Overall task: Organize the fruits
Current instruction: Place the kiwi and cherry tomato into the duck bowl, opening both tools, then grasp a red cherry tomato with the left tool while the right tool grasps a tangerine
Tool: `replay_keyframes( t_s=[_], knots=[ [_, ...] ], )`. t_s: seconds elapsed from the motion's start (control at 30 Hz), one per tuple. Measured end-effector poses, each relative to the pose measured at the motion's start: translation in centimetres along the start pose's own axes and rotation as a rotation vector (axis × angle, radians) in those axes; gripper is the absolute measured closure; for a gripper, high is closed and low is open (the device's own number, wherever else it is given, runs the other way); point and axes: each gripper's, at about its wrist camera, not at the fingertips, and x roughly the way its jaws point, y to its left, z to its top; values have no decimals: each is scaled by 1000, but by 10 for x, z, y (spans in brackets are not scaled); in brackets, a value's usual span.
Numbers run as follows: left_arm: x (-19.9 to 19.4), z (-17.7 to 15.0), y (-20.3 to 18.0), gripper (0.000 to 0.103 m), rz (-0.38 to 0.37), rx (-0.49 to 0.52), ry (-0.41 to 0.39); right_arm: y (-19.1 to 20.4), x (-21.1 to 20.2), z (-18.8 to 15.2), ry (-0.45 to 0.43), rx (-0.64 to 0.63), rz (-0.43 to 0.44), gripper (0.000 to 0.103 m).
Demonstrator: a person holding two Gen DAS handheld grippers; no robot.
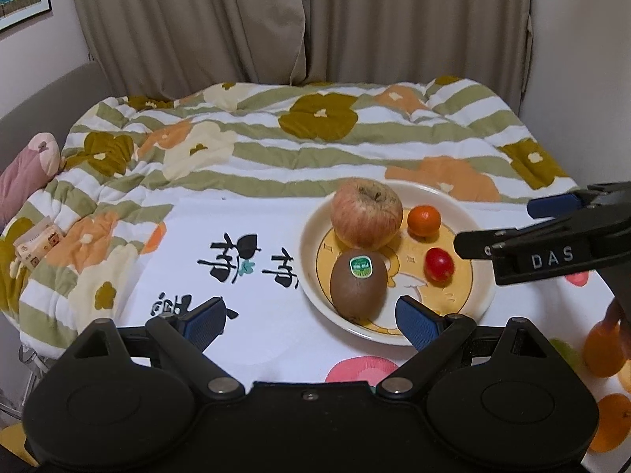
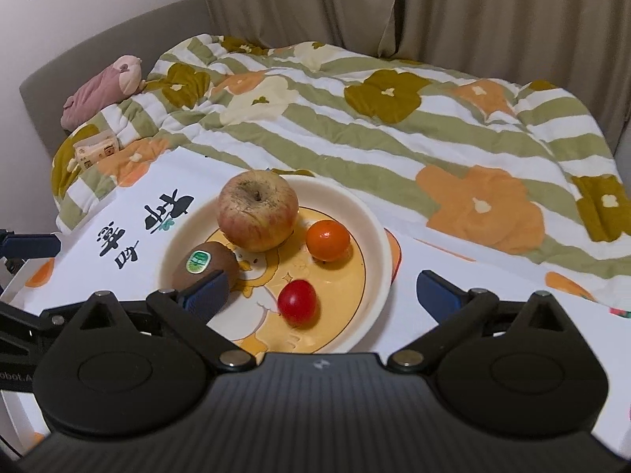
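A cream plate [image 1: 479, 295] [image 2: 374, 236] with a yellow duck print holds an apple [image 1: 366, 213] [image 2: 257, 209], a kiwi with a green sticker [image 1: 358, 285] [image 2: 205, 266], a small orange [image 1: 424, 220] [image 2: 328, 240] and a red cherry tomato [image 1: 438, 266] [image 2: 297, 302]. My left gripper [image 1: 311, 317] is open and empty, just in front of the plate's near-left rim. My right gripper [image 2: 323, 293] is open and empty, its fingers on either side of the tomato above the plate. In the left wrist view the right gripper [image 1: 501, 225] reaches in from the right.
The plate stands on a white tablecloth [image 1: 252, 307] [image 2: 453, 335] with black characters and fruit prints. Behind it lies a bed with a flowered striped quilt [image 1: 315, 142] [image 2: 394, 118], a pink plush toy [image 1: 27, 165] [image 2: 102, 88], a small tissue pack [image 1: 37, 246] [image 2: 96, 149] and beige curtains [image 1: 299, 19].
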Motion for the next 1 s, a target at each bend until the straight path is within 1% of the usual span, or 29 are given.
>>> replay_keyframes(
  t_s=[0.2, 0.3, 0.57, 0.8, 1.0],
  knots=[
    [-30, 2, 10, 8, -1, 3, -51, 14, -37, -1, -29, 30, -40, 0],
    [-43, 1, 18, 8, -10, -3, -68, 22, -59, -4, -40, 47, -75, 0],
    [-84, -10, 31, 8, -40, 34, -130, 43, -116, -18, -72, 86, -163, 0],
    [-110, -25, 38, 8, -98, 69, -160, 58, -160, -50, -91, 164, -243, 0],
    [-120, -39, 37, 8, -175, 106, -170, 64, -186, -84, -110, 238, -319, 0]
  ],
)
